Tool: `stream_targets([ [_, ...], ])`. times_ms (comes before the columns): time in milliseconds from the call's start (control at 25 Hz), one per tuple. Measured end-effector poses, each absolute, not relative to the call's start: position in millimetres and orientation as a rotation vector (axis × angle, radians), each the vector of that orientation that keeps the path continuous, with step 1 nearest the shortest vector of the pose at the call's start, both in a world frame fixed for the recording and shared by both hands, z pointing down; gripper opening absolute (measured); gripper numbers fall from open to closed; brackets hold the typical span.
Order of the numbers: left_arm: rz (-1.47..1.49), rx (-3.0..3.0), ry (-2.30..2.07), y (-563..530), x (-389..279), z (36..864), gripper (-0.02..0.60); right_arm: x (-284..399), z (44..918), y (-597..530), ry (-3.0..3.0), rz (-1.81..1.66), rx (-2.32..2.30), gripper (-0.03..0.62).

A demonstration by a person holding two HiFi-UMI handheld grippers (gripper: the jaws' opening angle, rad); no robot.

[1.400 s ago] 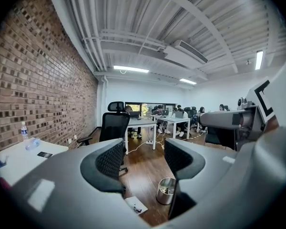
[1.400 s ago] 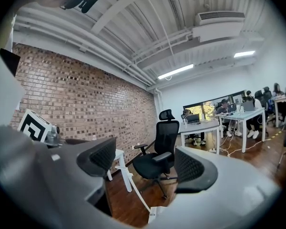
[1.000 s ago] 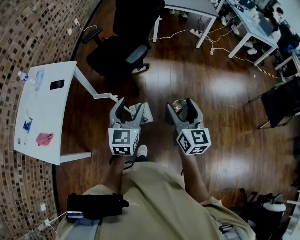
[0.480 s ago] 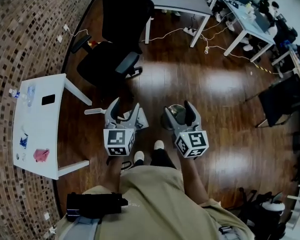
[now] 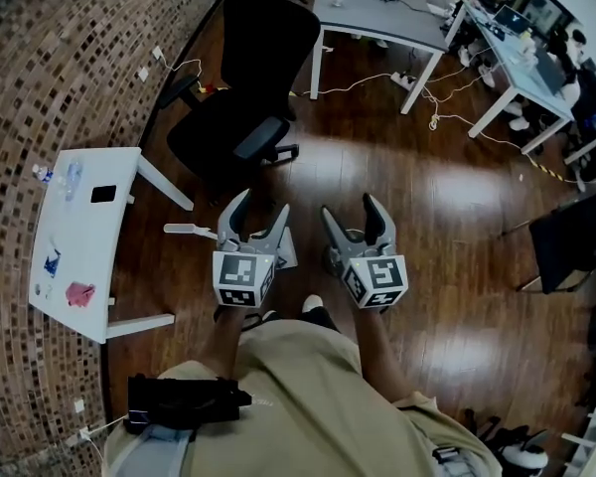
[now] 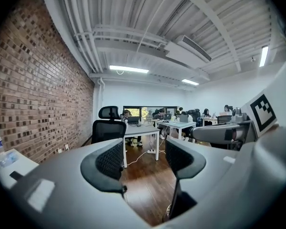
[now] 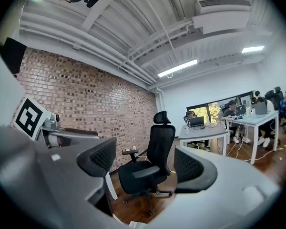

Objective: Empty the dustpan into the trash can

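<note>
head view: l gripper (image 5: 263, 204) & r gripper (image 5: 349, 205) part-open, empty; curved jaws over glossy wood floor (image 5: 427, 187).

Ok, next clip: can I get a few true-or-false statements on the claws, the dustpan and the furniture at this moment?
1. The left claw and the right claw both stand open, with nothing between their pads. True.
2. The dustpan is gripped in the left claw. False: it lies on the wooden floor below that claw, outside its pads.
3. A black office chair stands ahead of the person. True.
4. The white table by the brick wall is bare. False: it carries small things, among them a pink thing and a dark flat thing.
</note>
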State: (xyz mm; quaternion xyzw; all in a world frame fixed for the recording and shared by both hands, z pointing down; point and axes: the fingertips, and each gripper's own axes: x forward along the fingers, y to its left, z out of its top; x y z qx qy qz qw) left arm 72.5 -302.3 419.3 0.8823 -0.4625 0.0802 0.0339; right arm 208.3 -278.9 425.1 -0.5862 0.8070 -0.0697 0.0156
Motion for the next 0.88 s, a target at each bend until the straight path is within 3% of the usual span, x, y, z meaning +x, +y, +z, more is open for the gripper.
stream_targets([
  [400, 0.256, 2.687, -1.525, -319, 68, 425, 0.25, 209, 434, -307, 2.591, -0.229, -1.735, 0.367],
  [880, 0.317, 2.557, -1.644, -363, -39, 441, 0.255, 160, 436, -342, 2.603, -0.26, -1.712, 0.367],
])
